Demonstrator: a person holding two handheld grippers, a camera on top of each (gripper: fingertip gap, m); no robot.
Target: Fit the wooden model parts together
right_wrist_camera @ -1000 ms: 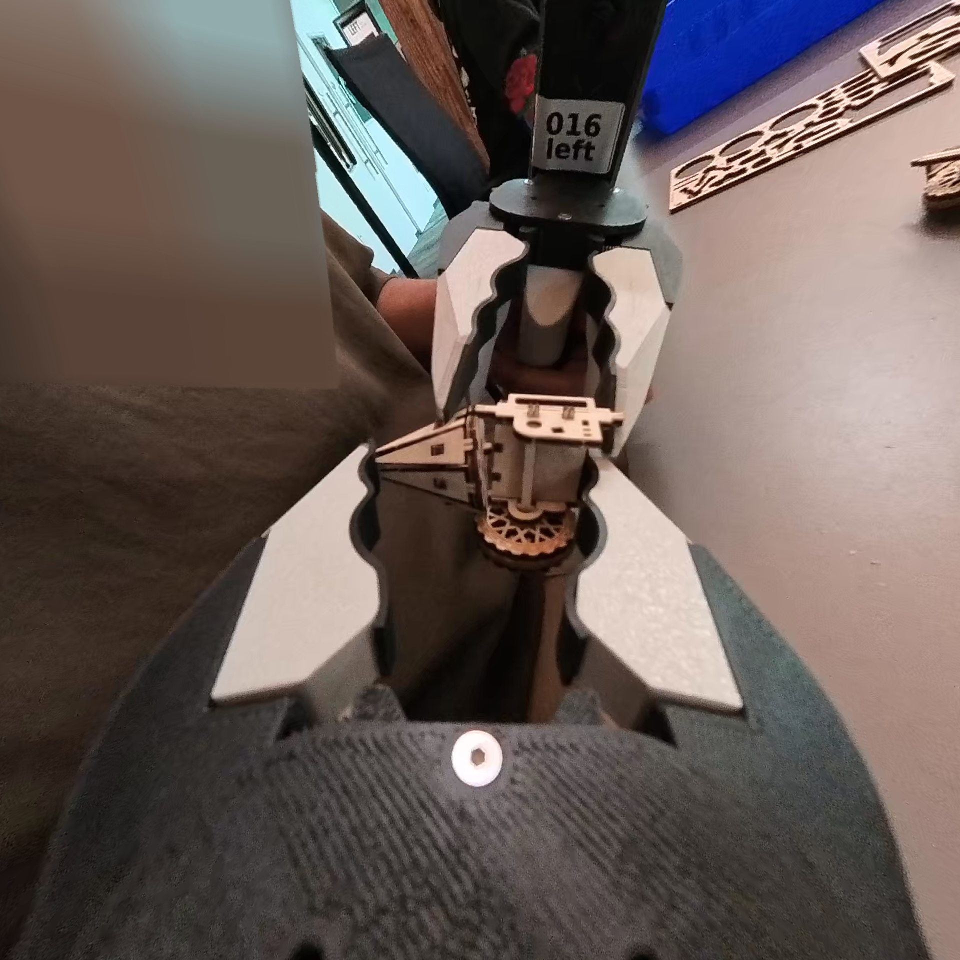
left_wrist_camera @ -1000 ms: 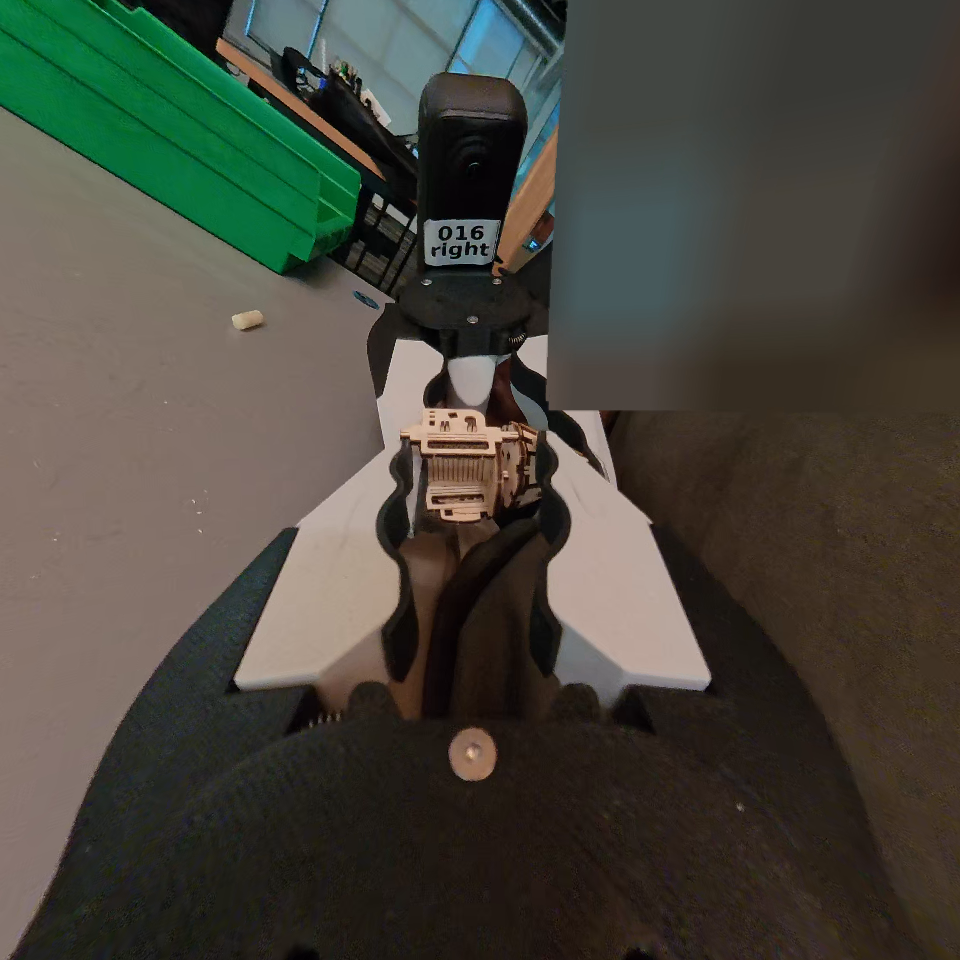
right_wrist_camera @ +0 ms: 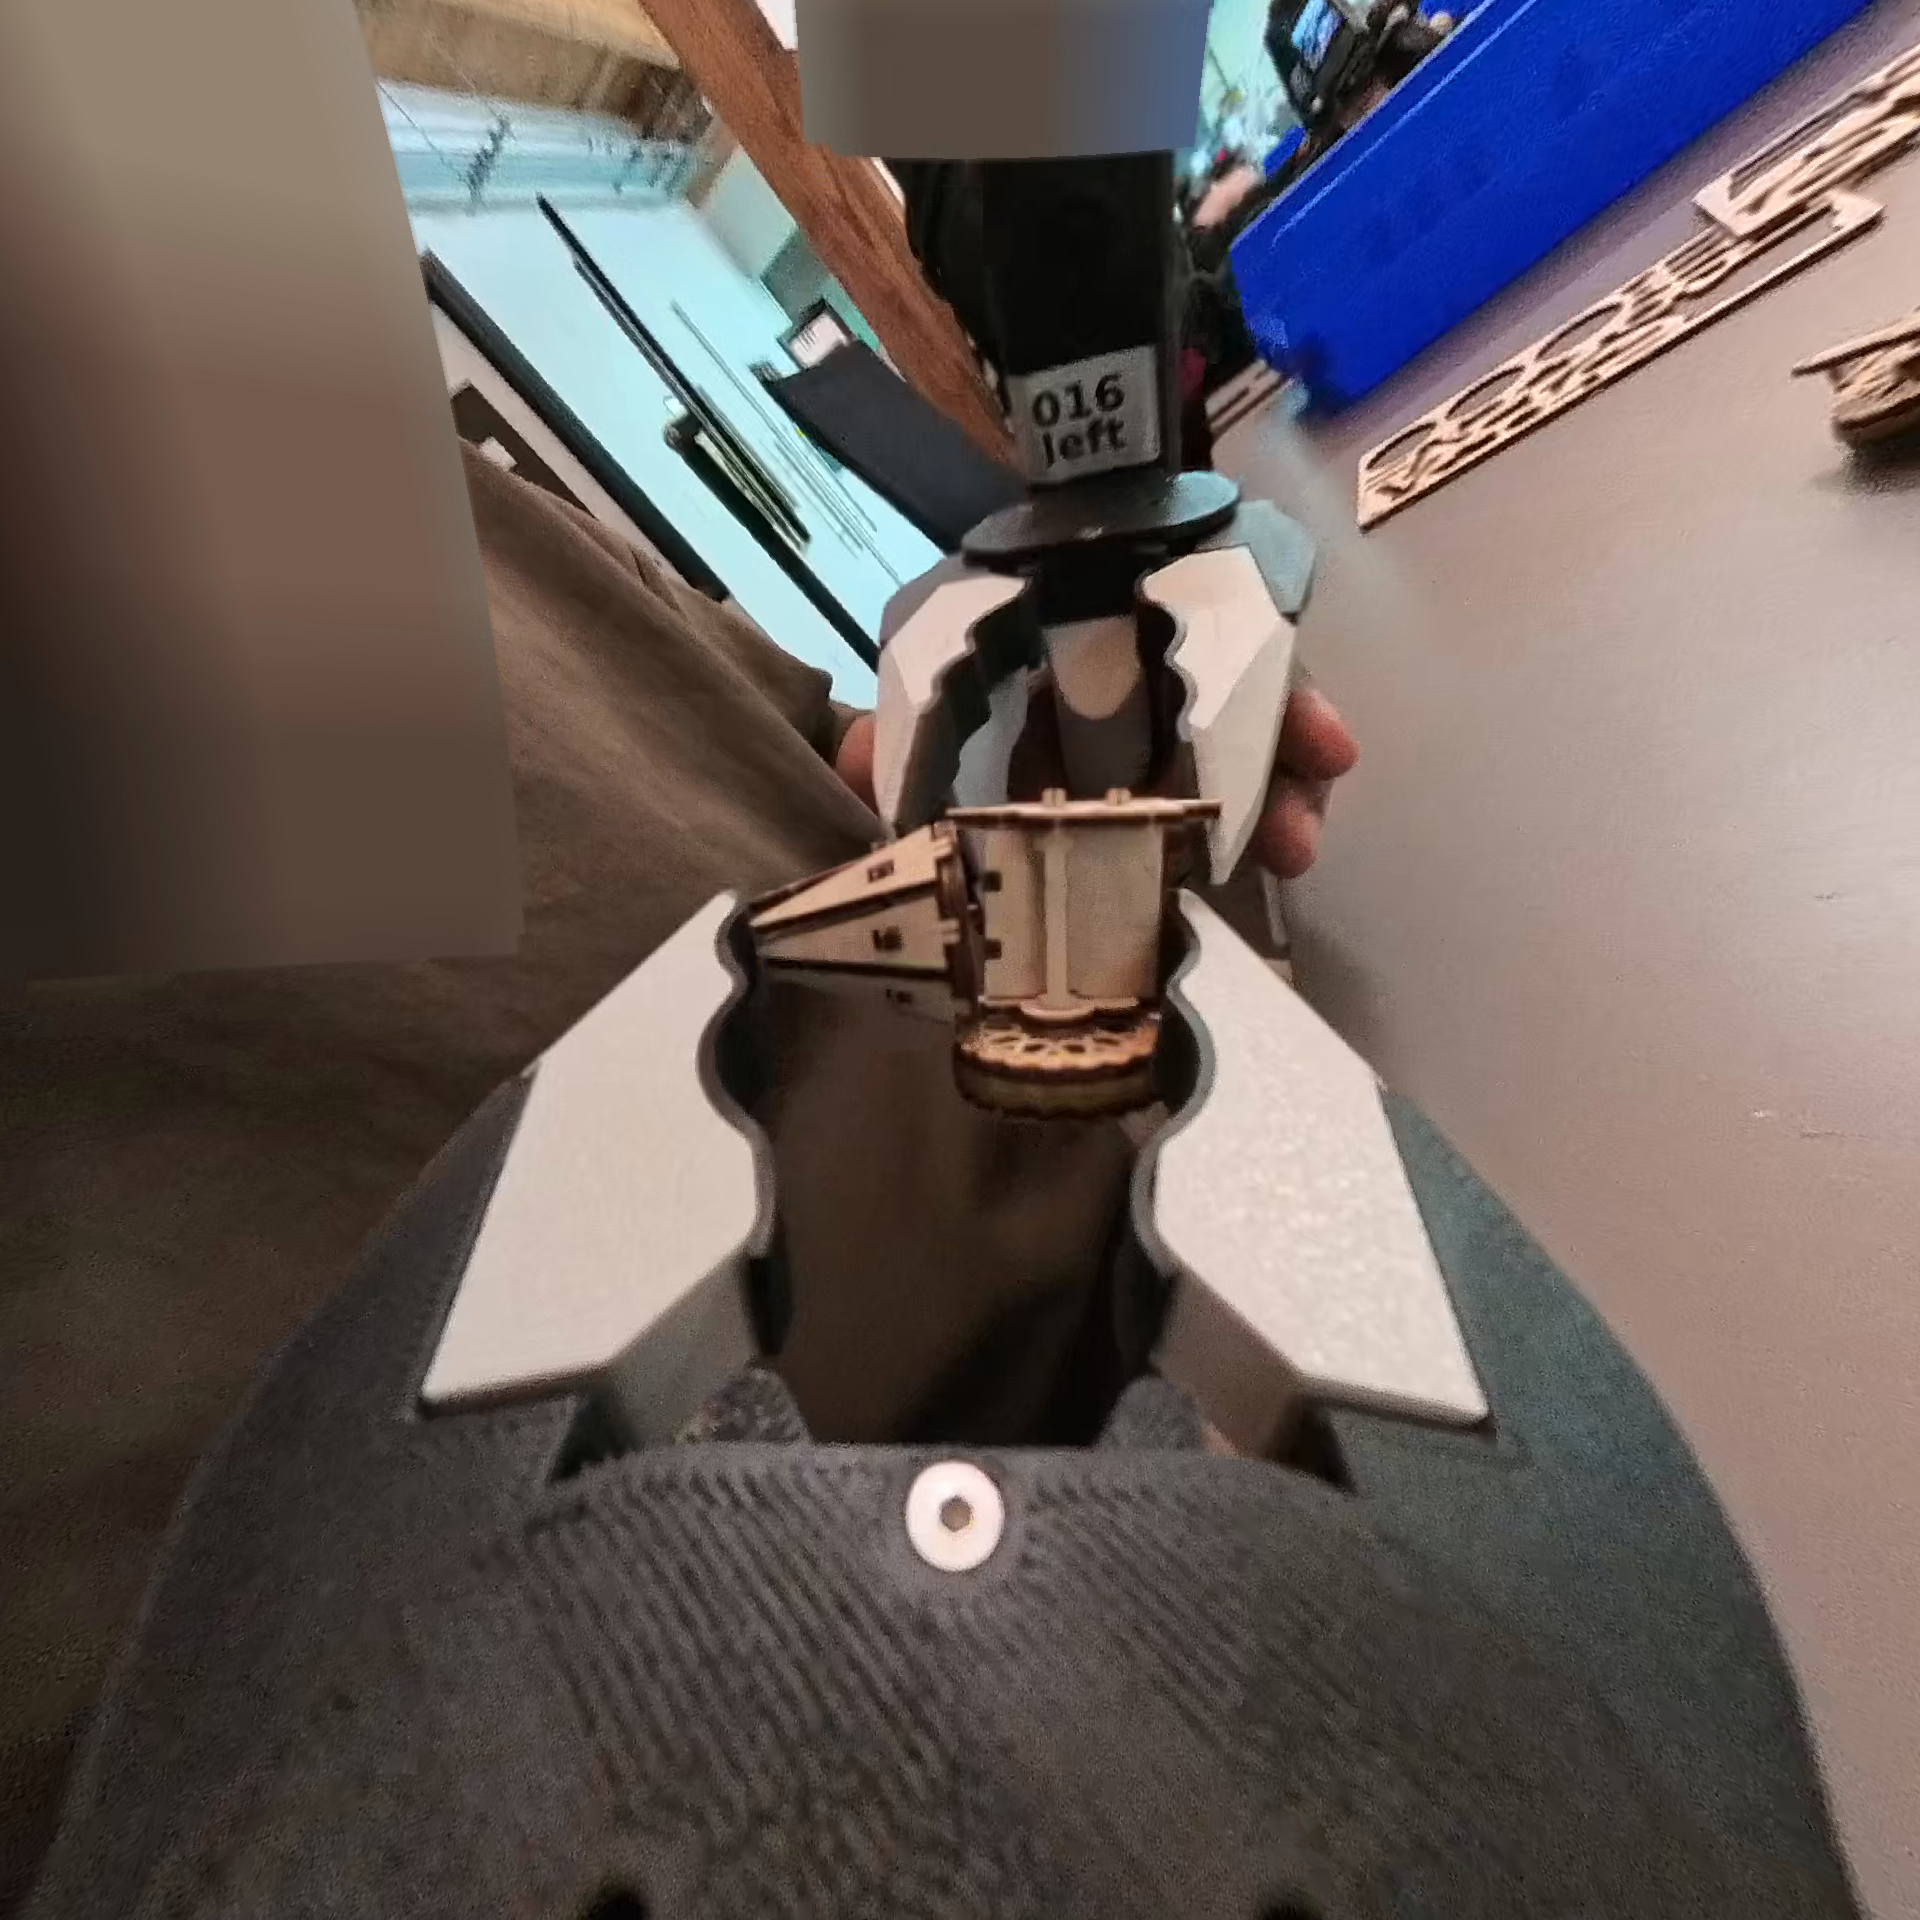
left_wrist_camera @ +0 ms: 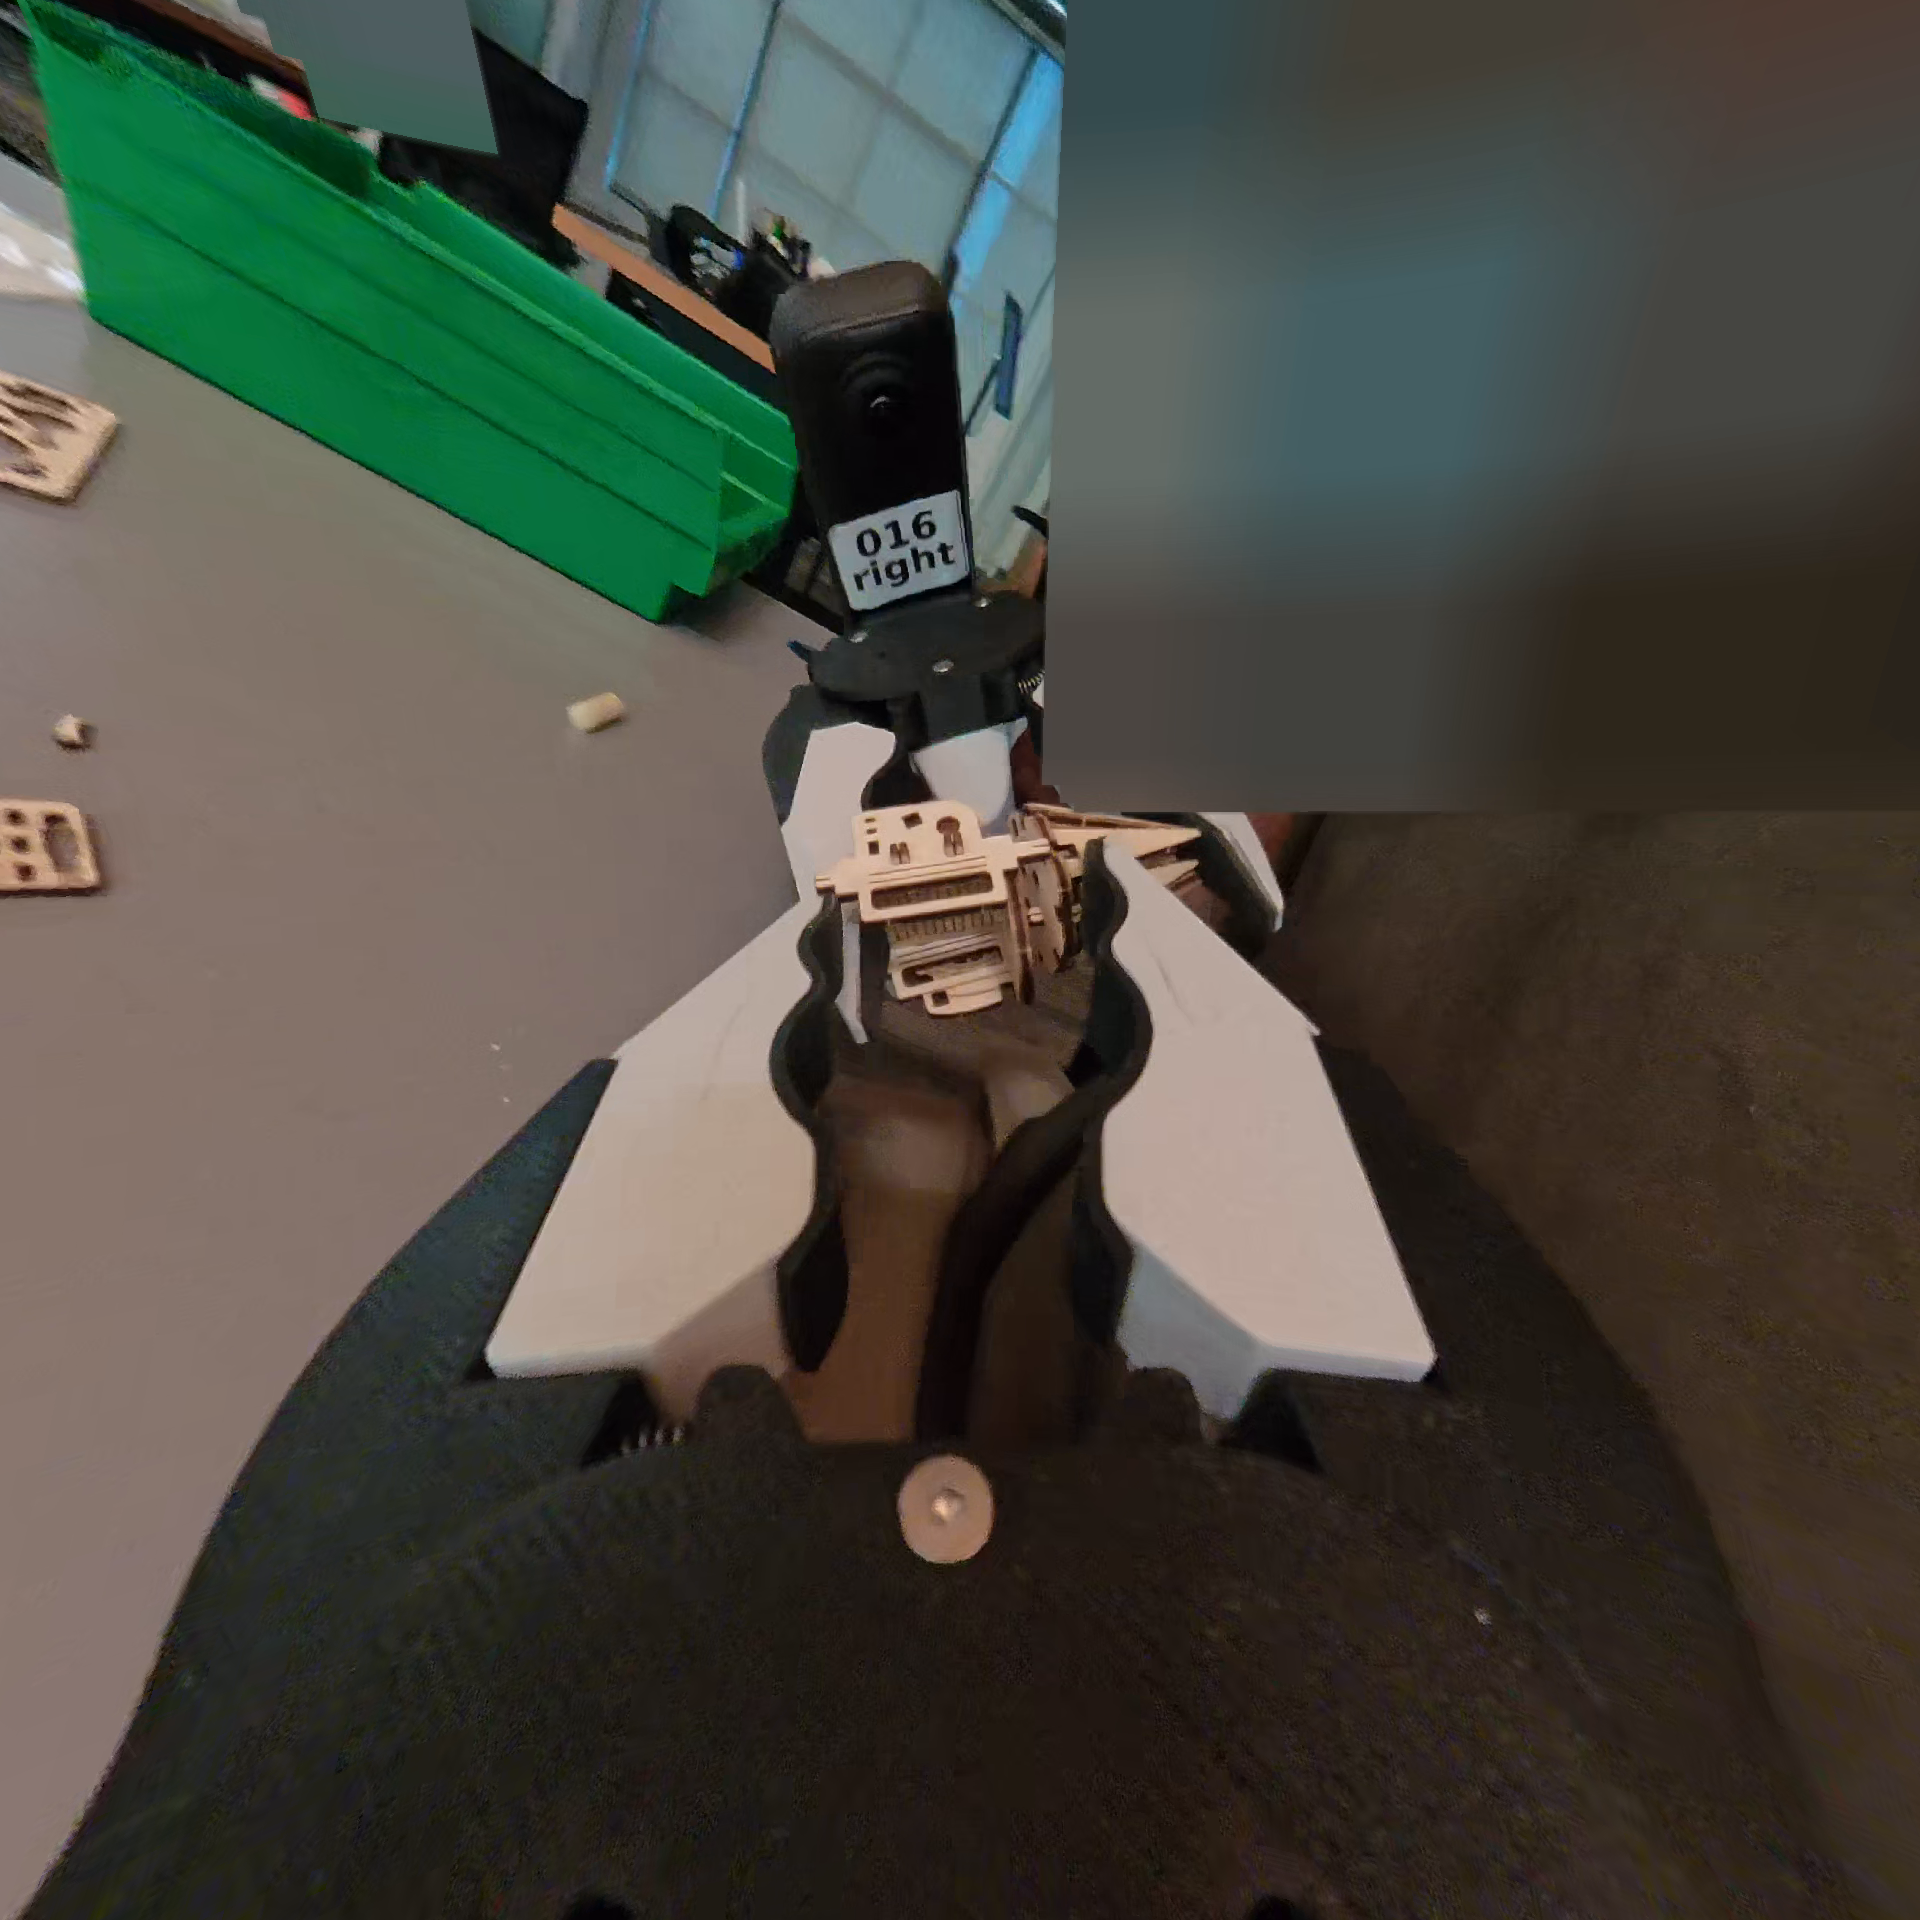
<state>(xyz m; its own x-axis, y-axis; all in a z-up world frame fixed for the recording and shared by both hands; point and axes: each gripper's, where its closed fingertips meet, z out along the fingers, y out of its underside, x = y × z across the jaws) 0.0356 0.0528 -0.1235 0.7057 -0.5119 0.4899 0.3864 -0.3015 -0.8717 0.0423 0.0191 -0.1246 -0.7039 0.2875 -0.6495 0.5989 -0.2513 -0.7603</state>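
Observation:
A small pale wooden model (left_wrist_camera: 951,909) with a pointed nose (right_wrist_camera: 842,909) and a round gear-like disc (right_wrist_camera: 1049,1049) is held in the air between both grippers, which face each other. My left gripper (left_wrist_camera: 961,904) is shut on the model's body across its width. It also shows in the right wrist view (right_wrist_camera: 1070,831), gripping the flat top plate. My right gripper (right_wrist_camera: 961,925) is closed around the model lengthwise, nose against one finger and body against the other. A hand (right_wrist_camera: 1309,769) holds the left gripper.
The grey table (left_wrist_camera: 364,987) carries a green bin (left_wrist_camera: 416,343), small wooden bits (left_wrist_camera: 594,712) and cut wooden sheets (left_wrist_camera: 47,847). A blue bin (right_wrist_camera: 1455,187), a long cut-out sheet (right_wrist_camera: 1558,395) and another wooden piece (right_wrist_camera: 1870,384) lie on the right side. The person's dark clothing (left_wrist_camera: 1558,1143) is close. The grippers are tip to tip, or close to it. The wooden piece (right_wrist_camera: 1870,384) is about 20 centimeters from my right fingertips.
Both grippers have shifted and tilted together with the model. Its top plate now shows more edge-on in the right wrist view. More of the table shows on the left. Both grips are unchanged.

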